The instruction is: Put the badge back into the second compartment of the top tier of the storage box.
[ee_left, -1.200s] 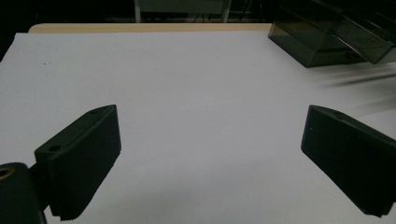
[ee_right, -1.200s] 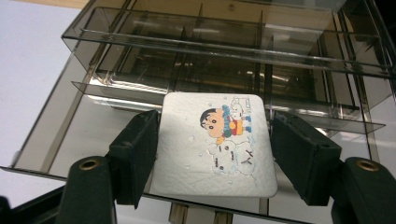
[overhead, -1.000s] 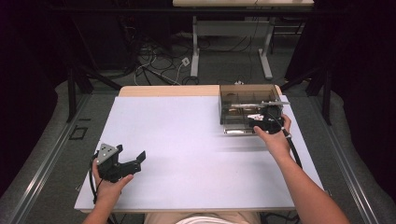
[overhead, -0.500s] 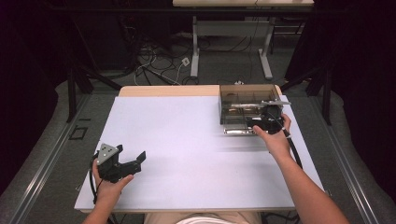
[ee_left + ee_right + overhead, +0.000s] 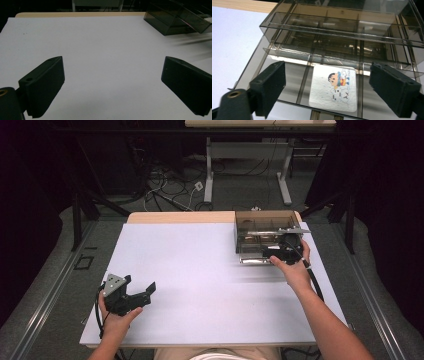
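The sticker [image 5: 333, 88] in the drawer [image 5: 294, 82] is seen straight ahead between the right gripper [image 5: 334, 93]'s jaws, which have just been opening and are spread around nothing, while the left gripper [image 5: 131, 292] is held far off, spread and empty.

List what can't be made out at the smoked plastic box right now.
- Contents of the smoked clear plastic compartment box: right gripper view, reflections and stacked tinted walls hide them.
- Small print on the white cartoon sticker: too small.
- Right tongs: high view, hand and box cover the tips.
- Box's right end: left gripper view, cut off.
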A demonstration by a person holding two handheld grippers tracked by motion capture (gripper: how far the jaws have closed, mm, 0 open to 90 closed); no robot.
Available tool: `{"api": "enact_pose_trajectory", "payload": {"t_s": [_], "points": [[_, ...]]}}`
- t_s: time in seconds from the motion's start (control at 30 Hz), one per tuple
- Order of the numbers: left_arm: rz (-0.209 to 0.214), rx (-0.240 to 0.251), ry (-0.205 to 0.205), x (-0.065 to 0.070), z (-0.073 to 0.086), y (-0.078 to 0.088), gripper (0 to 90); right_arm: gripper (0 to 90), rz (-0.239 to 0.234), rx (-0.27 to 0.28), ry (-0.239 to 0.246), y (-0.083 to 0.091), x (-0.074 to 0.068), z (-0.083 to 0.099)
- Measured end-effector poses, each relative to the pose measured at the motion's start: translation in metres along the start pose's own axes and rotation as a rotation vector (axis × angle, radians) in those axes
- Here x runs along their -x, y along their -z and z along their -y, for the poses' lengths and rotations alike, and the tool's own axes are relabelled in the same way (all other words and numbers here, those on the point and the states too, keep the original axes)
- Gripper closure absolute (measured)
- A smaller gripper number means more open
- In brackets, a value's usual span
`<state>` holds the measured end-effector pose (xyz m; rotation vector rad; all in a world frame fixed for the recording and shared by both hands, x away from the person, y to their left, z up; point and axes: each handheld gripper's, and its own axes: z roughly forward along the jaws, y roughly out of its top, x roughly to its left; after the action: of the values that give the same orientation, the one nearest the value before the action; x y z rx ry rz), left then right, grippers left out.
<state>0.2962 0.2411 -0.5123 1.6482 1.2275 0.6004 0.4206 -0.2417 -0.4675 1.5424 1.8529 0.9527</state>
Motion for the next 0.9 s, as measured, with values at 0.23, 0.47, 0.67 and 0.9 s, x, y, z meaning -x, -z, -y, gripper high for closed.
{"api": "enact_pose_trajectory", "payload": {"t_s": [0.23,0.47,0.67,0.9], "points": [[0.006,-0.002,0.006,-0.001,0.000,0.000,5.1,0.0,-0.027,0.034,0.051,0.003,-0.012,0.003],[0.006,-0.002,0.005,-0.002,0.000,0.000,5.2,0.0,-0.039,0.056,0.087,0.011,-0.022,0.006],[0.011,-0.010,-0.003,-0.001,-0.001,-0.002,5.1,0.0,-0.059,0.093,0.124,0.023,-0.032,0.009],[0.011,-0.015,-0.002,0.002,0.000,-0.001,5.2,0.0,-0.107,0.126,0.121,0.038,-0.041,0.016]]}}
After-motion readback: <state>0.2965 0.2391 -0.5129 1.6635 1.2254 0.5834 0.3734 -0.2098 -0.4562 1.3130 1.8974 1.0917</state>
